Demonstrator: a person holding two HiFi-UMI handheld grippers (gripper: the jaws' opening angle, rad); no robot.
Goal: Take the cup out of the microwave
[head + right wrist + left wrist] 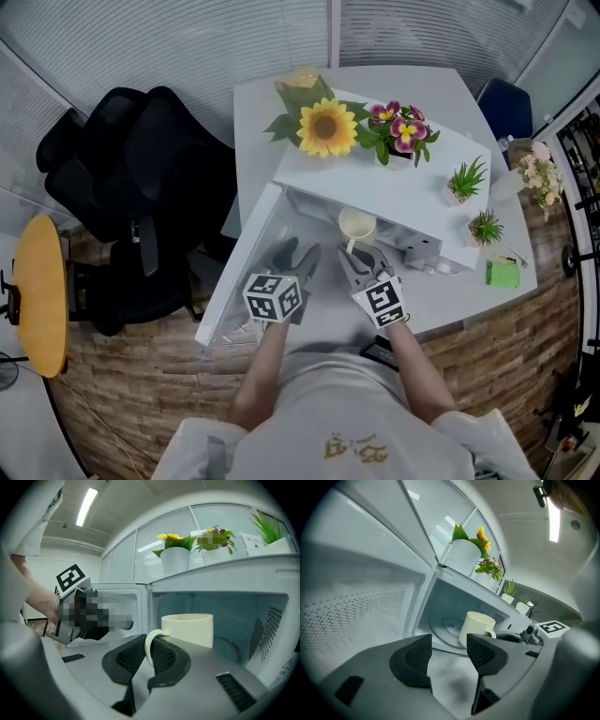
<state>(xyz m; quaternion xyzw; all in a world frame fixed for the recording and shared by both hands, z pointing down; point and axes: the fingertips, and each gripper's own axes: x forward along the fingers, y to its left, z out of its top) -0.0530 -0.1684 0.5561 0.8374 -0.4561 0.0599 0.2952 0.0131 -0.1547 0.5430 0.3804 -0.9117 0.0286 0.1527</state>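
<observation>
A cream cup (357, 225) hangs at the mouth of the white microwave (412, 192), just above the glass turntable (445, 627). My right gripper (354, 259) is shut on the cup's handle (149, 645), which shows clamped between the pads in the right gripper view; the cup body (187, 629) stands upright beyond them. My left gripper (298, 255) is open and holds nothing. It sits to the left of the cup (477, 627), in front of the opening. The microwave door (239, 281) is swung open to the left.
On top of the microwave stand a sunflower pot (325, 127), pink flowers (403, 127) and two small green plants (466, 180). A green object (502, 274) lies on the white table at right. A black office chair (141, 187) and a yellow stool (39, 295) stand at left.
</observation>
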